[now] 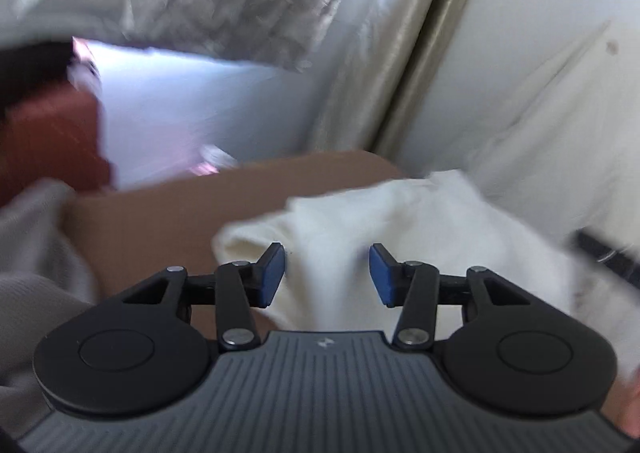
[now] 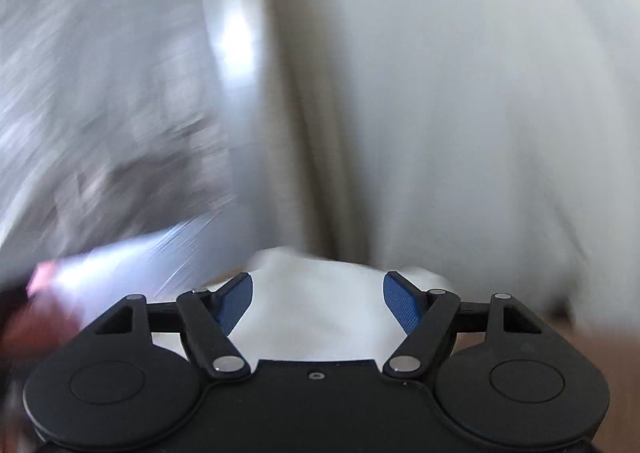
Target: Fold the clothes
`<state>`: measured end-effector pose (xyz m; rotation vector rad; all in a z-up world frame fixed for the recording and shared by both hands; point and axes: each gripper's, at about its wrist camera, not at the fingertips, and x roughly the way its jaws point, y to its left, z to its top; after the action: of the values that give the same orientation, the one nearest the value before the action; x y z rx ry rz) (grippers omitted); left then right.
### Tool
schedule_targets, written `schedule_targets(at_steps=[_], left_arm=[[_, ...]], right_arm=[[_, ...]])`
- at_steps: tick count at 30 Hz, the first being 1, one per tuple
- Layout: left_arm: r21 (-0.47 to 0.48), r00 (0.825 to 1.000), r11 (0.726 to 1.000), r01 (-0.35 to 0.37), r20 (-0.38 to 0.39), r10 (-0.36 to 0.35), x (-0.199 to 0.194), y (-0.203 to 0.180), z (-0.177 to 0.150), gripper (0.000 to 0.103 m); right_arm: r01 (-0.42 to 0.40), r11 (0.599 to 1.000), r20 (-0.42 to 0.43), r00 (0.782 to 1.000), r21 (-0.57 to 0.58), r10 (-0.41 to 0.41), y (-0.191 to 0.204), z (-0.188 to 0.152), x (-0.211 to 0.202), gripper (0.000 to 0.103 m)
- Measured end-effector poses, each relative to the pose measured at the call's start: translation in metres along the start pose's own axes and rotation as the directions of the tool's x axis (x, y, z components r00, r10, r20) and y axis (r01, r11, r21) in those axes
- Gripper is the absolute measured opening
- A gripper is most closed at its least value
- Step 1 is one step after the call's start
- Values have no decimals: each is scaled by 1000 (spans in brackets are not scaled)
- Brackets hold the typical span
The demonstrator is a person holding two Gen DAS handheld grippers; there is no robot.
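The left gripper (image 1: 327, 276) stands with its blue pads (image 1: 271, 277) apart, and a ridge of the white garment (image 1: 432, 221) rises in the gap between them; neither pad presses the cloth, so nothing is held. The garment lies crumpled on a brown surface (image 1: 160, 221), spreading from the gripper toward three o'clock in the left wrist view. At nine o'clock a grey cloth (image 1: 32, 253) hangs over the surface's edge, and above it sits a reddish-brown object (image 1: 52, 141), too blurred to name. Crinkled silvery plastic sheeting (image 1: 224, 1) fills eleven to twelve o'clock, with a pale wall (image 1: 540, 33) at two o'clock.

The right gripper (image 2: 318, 303) is spread wider, its pads flaring outward over the same white garment (image 2: 312, 317), which lies just ahead of it and below, untouched as far as I can tell. Everything beyond is streaked by motion blur.

As I judge it, the fold is far from done: the garment is bunched, not flat. The risk is that either gripper closes on a thick ridge, not a single edge, gathering several layers and dragging the heap sideways. A fast swing could also sweep the cloth toward the surface's edge at nine o'clock, or catch the grey cloth along with it.
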<state>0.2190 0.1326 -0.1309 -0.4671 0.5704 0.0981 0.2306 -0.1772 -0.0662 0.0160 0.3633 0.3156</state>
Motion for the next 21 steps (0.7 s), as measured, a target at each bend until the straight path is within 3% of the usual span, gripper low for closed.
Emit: schedule_targets(at_steps=[3, 6, 8, 11, 14, 16, 17, 18, 20, 21], left_arm=[[-14, 997, 1000, -22, -68, 21, 14, 0, -3, 48], [-23, 991, 994, -110, -84, 107, 19, 12, -3, 49], [-41, 987, 988, -146, -80, 142, 22, 23, -2, 62], [-93, 989, 989, -113, -110, 102, 25, 30, -3, 62], [-62, 987, 990, -125, -110, 118, 22, 24, -2, 62], [-36, 985, 990, -136, -115, 131, 18, 19, -2, 62], [-27, 985, 991, -133, -118, 129, 16, 17, -1, 60], [-18, 984, 992, -127, -124, 124, 12, 16, 2, 60], [10, 981, 992, -122, -148, 122, 3, 9, 5, 61], [23, 981, 993, -118, -152, 120, -3, 6, 7, 61]], right_arm=[[-58, 992, -112, 993, -111, 45, 31, -10, 27, 76], [-168, 977, -285, 950, -130, 126, 50, -33, 60, 73], [-172, 957, -282, 954, -233, 103, 65, -53, 45, 75], [-190, 924, -286, 954, -332, 93, 83, -69, 9, 75], [-230, 914, -273, 952, -335, 139, 85, -95, -39, 75], [-262, 913, -291, 941, -312, 170, 89, -110, -58, 75], [-237, 926, -268, 950, -294, 158, 89, -114, -66, 75], [-218, 942, -248, 956, -256, 154, 87, -116, -73, 75], [-236, 963, -262, 945, -128, 196, 77, -116, -83, 76], [-206, 974, -265, 948, -98, 174, 75, -115, -89, 75]])
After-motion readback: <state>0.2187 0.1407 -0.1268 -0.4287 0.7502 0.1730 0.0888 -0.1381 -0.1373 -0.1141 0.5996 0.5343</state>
